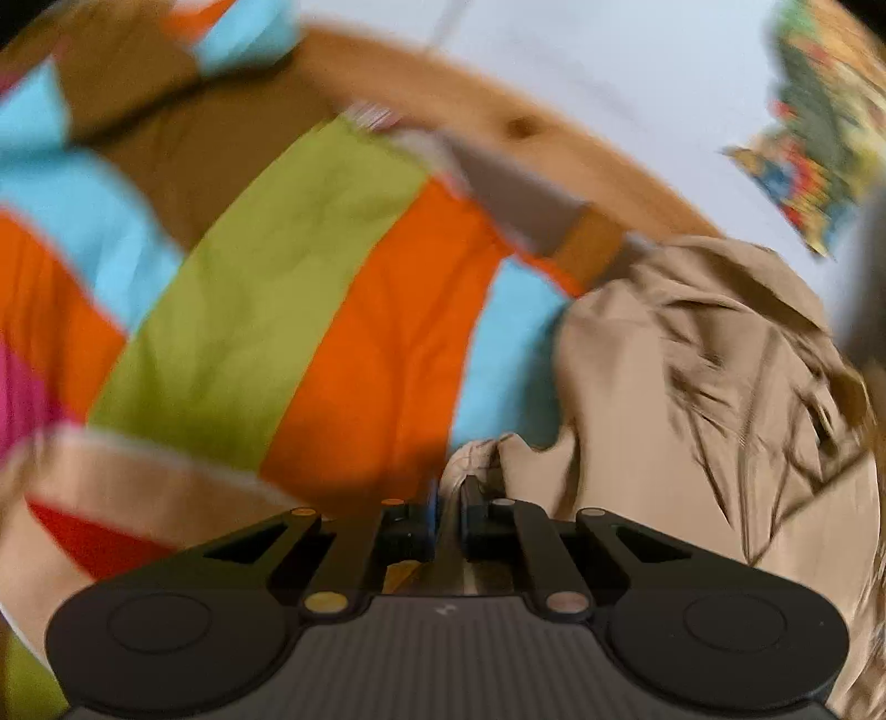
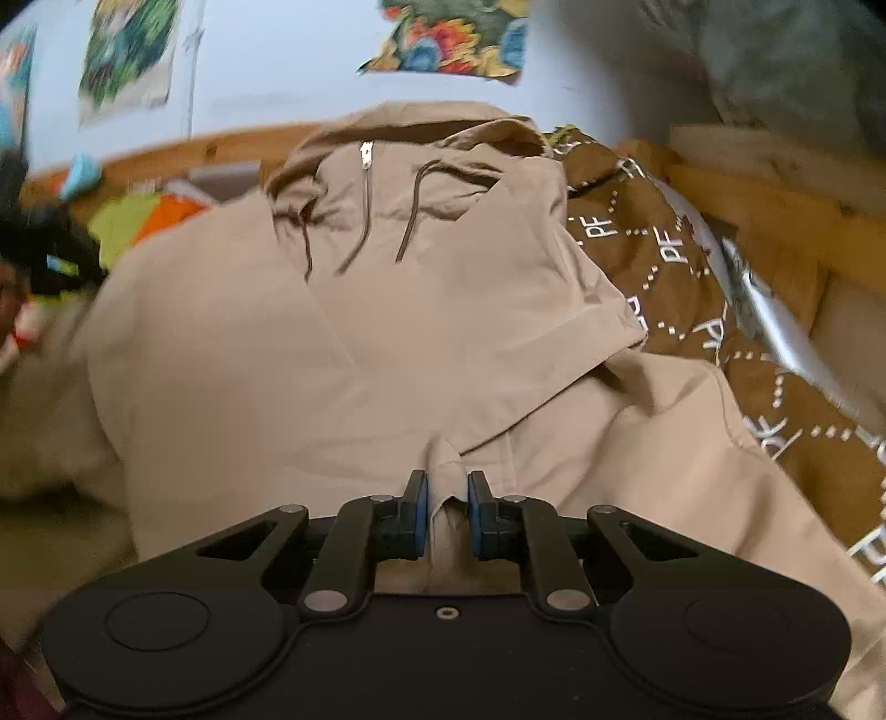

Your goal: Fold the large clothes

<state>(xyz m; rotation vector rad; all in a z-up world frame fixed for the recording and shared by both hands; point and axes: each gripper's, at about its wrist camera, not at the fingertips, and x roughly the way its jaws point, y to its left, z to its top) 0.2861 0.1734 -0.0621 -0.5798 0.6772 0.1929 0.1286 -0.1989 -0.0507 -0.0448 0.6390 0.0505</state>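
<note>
A beige hooded jacket lies spread on the bed, hood and zip at the far end, brown drawstrings hanging down its chest. My right gripper is shut on a fold of its beige cloth near the hem. In the left wrist view the same jacket bunches up on the right, blurred by motion. My left gripper is shut on a small pinch of that beige fabric, its jaws nearly touching.
A bedspread in orange, green, blue and brown stripes lies under and left of the jacket. A brown cloth with white "PF" letters sits to the right. A wooden bed frame and a pale wall with colourful posters stand behind.
</note>
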